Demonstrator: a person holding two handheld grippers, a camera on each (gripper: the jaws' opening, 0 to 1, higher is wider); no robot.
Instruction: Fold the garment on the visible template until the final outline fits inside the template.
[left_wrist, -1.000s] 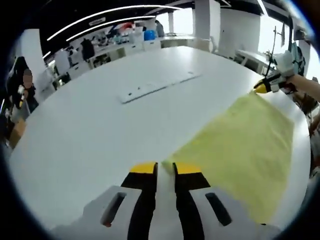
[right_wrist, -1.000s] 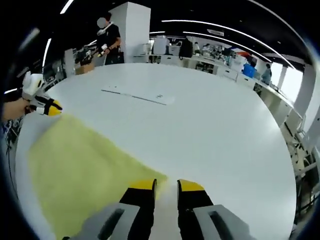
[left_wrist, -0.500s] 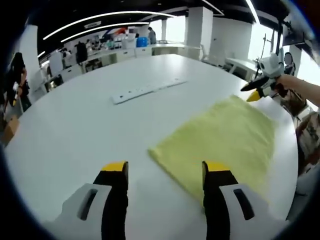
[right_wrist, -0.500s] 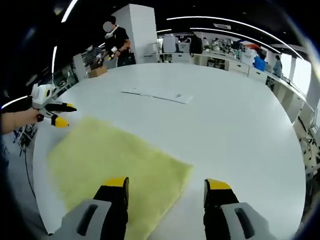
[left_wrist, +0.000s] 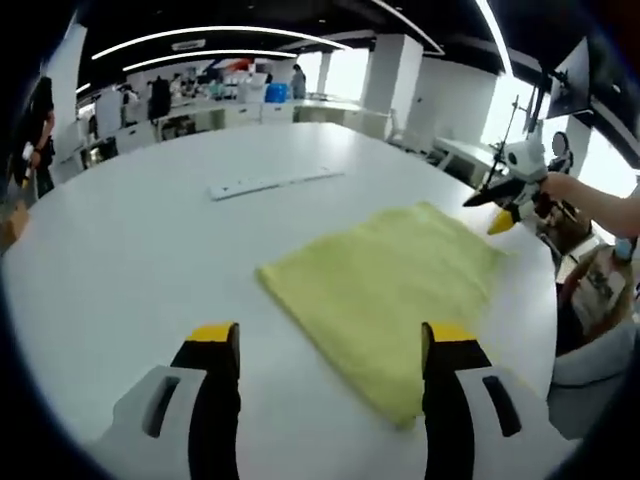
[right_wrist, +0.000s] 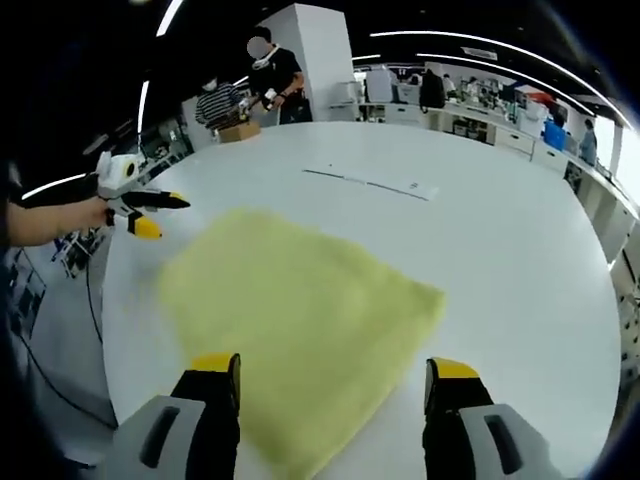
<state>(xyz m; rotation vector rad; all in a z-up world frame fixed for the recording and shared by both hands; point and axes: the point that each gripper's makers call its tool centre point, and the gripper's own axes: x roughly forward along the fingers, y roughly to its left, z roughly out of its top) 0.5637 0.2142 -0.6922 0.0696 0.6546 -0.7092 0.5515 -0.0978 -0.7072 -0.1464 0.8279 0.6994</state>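
Garment: a yellow garment (left_wrist: 385, 290) is lying flat as a rough rectangle on the white table (left_wrist: 130, 250), near the edge closest to the person; in the right gripper view the same cloth (right_wrist: 300, 320) is spreading out ahead of the jaws.

Left gripper: the left gripper (left_wrist: 328, 345) is hanging above the near corner of the cloth, jaws wide apart and gripping nothing; in the right gripper view it (right_wrist: 150, 215) is showing at the far left, just off the cloth's corner, jaws parted.

Right gripper: the right gripper (right_wrist: 335, 375) is poised over the near edge with jaws spread and empty; in the left gripper view it (left_wrist: 495, 210) is appearing at the right, beside the far corner.

Template: no outline is standing out around the cloth, so whether the shape fits is impossible to say. A thin white strip (left_wrist: 275, 183) is lying well apart on the table beyond the garment.

Stage: likely between folds, with both tools free.

Risk: the cloth is sitting near the table's edge, so a careless drag could be pulling it over. Pinching a single layer or uneven corners could be skewing the next fold and spoiling the fit.

Background: people (right_wrist: 275, 75) are standing at distant benches.
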